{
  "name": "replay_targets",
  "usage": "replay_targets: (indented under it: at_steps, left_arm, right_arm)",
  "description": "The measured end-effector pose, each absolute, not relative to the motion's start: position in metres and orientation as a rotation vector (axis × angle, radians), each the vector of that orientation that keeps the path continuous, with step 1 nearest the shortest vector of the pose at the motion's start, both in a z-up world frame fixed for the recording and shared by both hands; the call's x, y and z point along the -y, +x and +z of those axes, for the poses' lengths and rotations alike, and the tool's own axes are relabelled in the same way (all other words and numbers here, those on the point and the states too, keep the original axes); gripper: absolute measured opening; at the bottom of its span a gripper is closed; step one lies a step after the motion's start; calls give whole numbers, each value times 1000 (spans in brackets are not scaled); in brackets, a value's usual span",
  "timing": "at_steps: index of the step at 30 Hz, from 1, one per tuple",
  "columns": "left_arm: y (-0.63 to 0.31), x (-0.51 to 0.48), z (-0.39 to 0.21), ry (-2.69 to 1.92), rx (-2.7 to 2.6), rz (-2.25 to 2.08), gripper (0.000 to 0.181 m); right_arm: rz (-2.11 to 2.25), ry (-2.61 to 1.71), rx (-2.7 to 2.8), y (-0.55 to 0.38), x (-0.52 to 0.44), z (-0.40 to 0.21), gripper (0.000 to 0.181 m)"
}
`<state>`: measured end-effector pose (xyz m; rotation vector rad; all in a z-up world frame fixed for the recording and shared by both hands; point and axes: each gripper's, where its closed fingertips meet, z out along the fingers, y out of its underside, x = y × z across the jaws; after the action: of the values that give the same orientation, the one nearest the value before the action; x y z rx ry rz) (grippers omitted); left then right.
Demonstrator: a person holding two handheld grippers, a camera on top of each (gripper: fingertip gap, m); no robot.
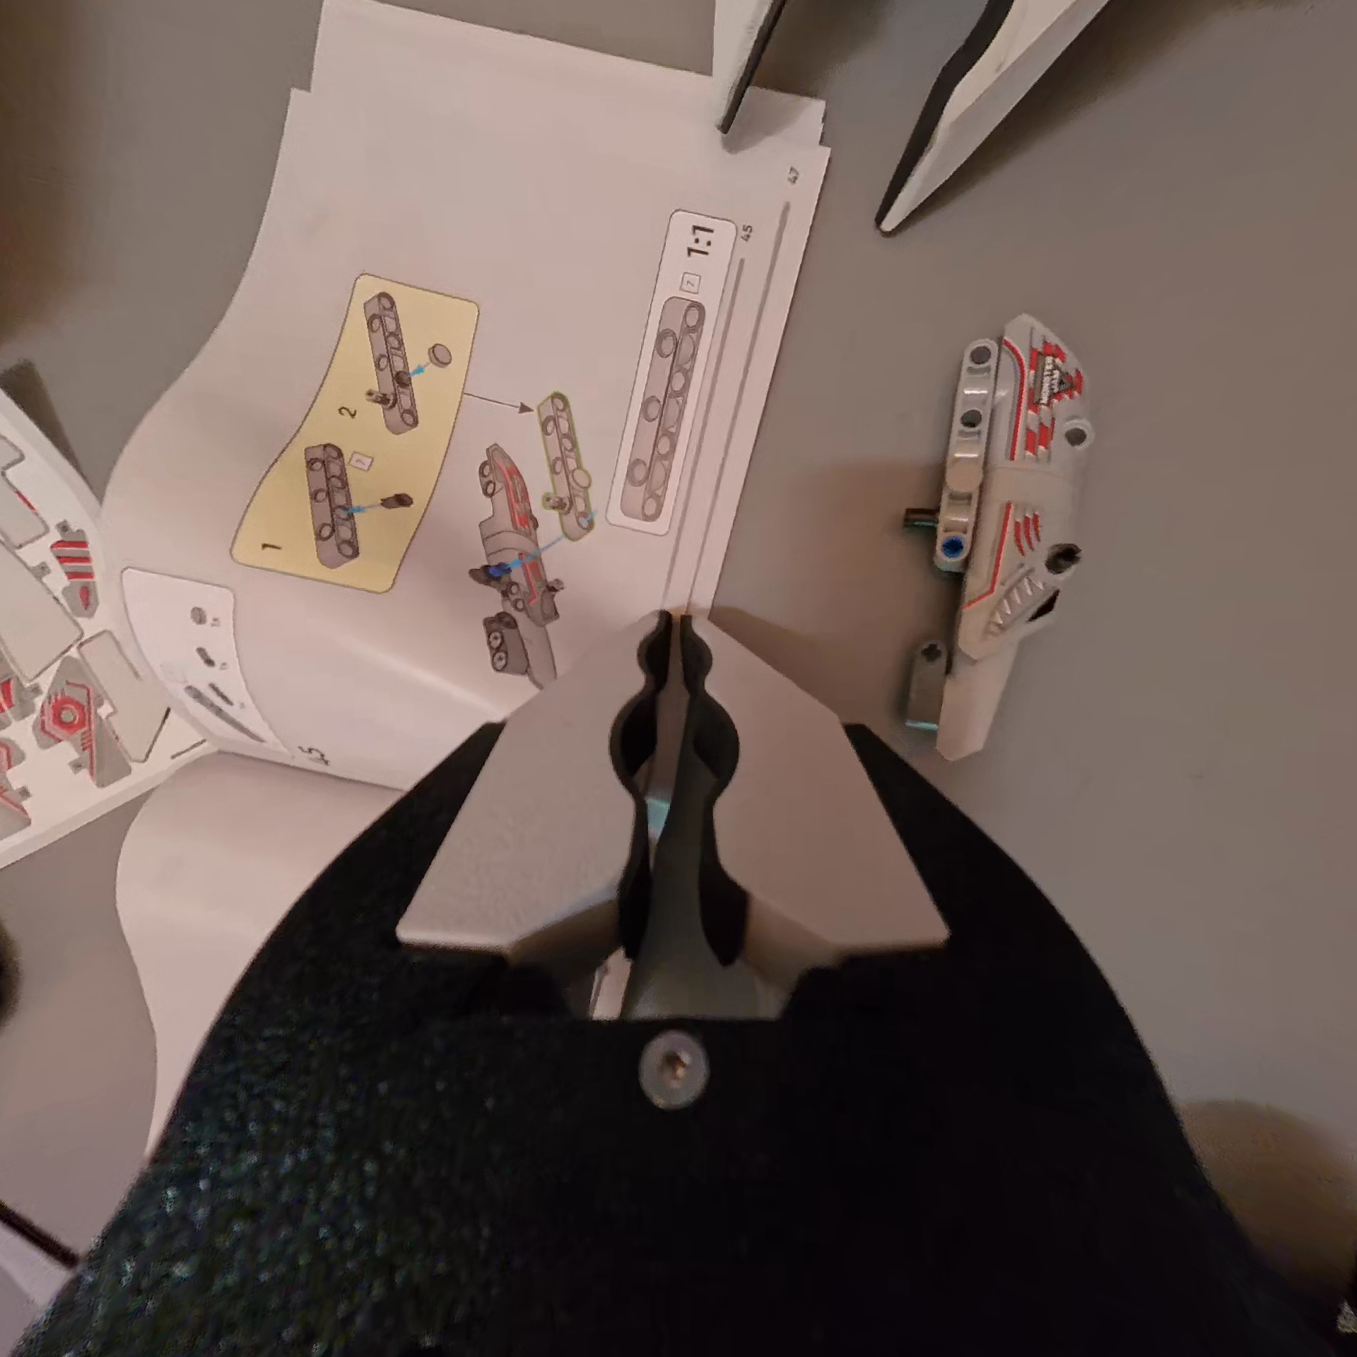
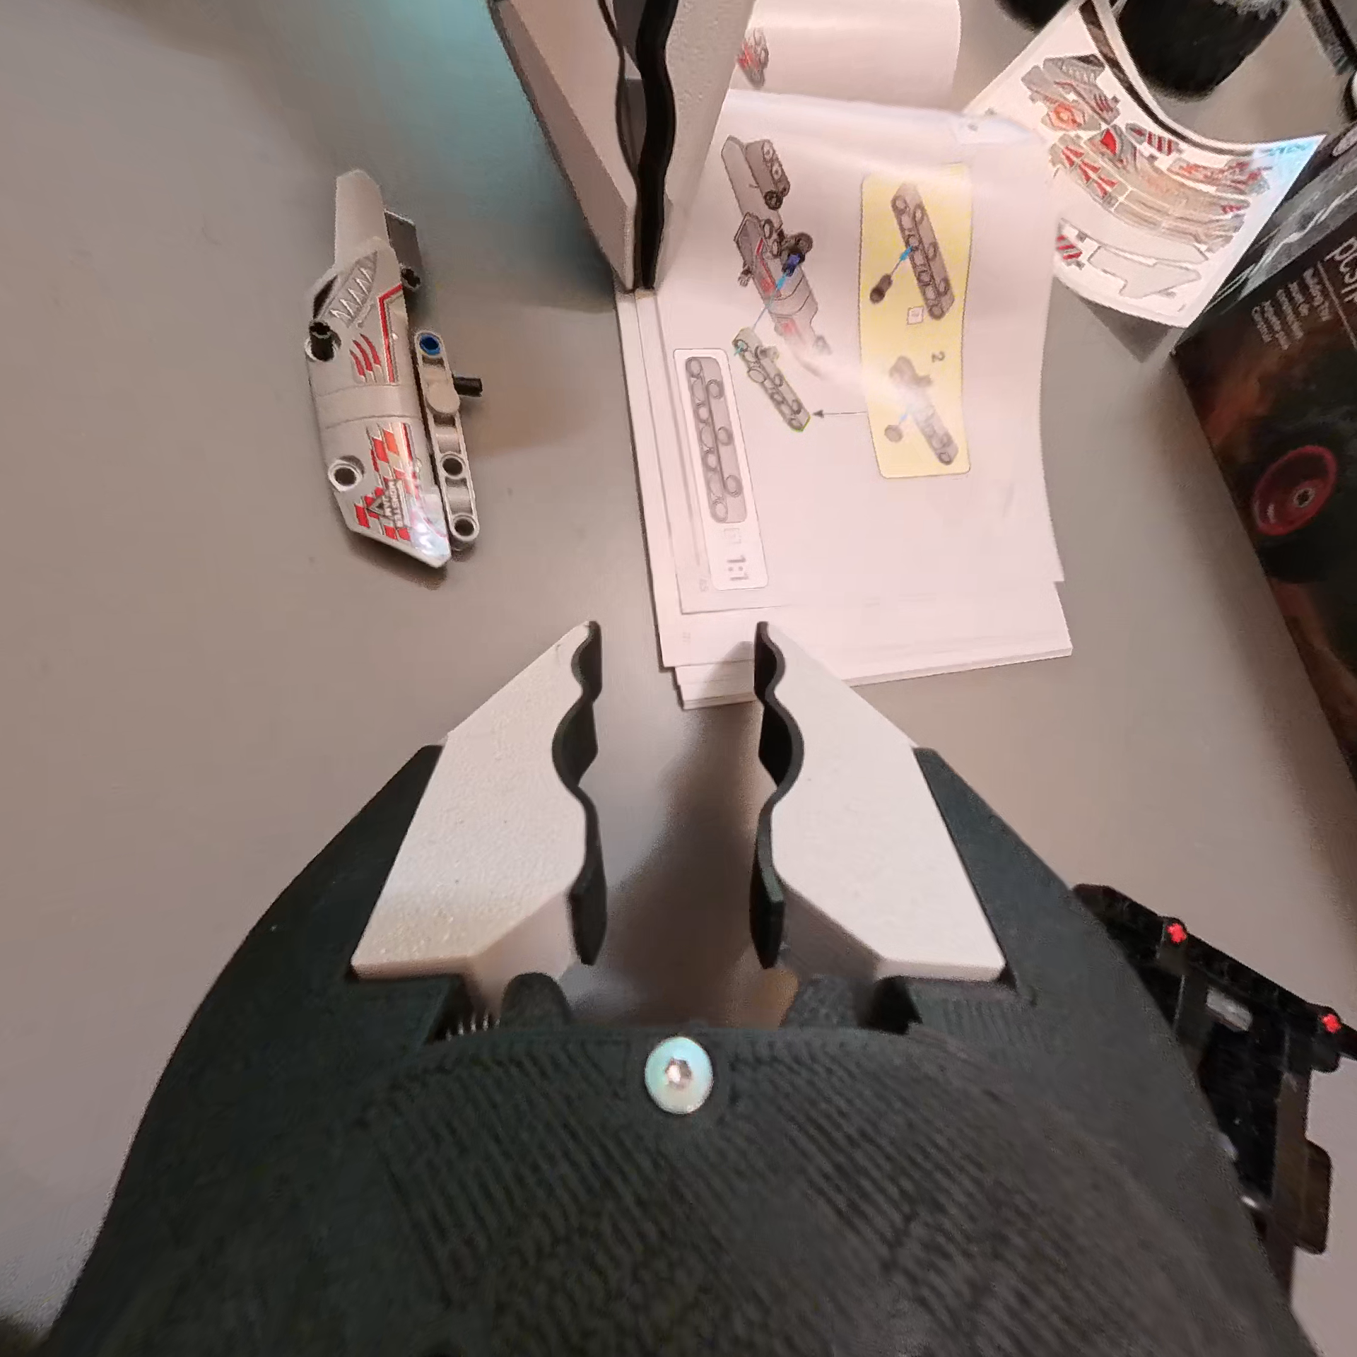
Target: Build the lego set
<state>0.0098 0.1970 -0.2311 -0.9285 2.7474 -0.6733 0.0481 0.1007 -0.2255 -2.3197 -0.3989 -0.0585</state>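
Observation:
A grey Lego panel assembly (image 1: 1006, 529) with red stickers, a grey beam, a blue pin and black pins lies flat on the grey table; it also shows in the right wrist view (image 2: 389, 382). The open instruction booklet (image 1: 514, 294) lies beside it (image 2: 844, 477). My left gripper (image 1: 675, 617) is shut, its tips touching the booklet's corner; I cannot tell if it pinches a page. It shows in the right wrist view (image 2: 640, 283). My right gripper (image 2: 675, 631) is open and empty, above the booklet's opposite edge, and shows in the left wrist view (image 1: 804, 176).
A sticker sheet (image 2: 1145, 169) lies past the booklet, also seen in the left wrist view (image 1: 44, 587). A dark box (image 2: 1285, 440) stands at the right edge. A black Lego build with red pins (image 2: 1211, 1028) sits beside my right gripper. A booklet page (image 1: 220, 918) curls up.

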Motion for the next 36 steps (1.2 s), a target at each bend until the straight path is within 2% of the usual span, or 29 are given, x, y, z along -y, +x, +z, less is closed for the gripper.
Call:
replay_targets:
  at_steps: [1,5,11,20,25,29,36]
  left_arm:
    - [9,-199,-231,-930,-2744,-662,0]
    - [9,-206,-231,-963,-2724,-637,0]
    - [8,-208,-231,-982,-2697,-641,0]
    - [16,-200,-222,-977,-2650,-695,8]
    - [20,-184,-217,-846,-2651,-711,20]
    - [23,-188,-216,-757,-2639,-581,39]
    - [16,-214,-209,-664,-2528,-353,48]
  right_arm:
    - [-71,-2323,406,48,-102,-225,39]
    - [-50,-2321,393,45,-107,-227,27]
    - [37,-2318,264,47,-110,-228,20]
    - [63,-2270,229,47,-112,-228,18]
    - [61,-2272,229,47,-112,-228,18]
    - [57,-2272,230,47,-112,-228,18]
    - [59,-2272,230,47,-112,-228,18]
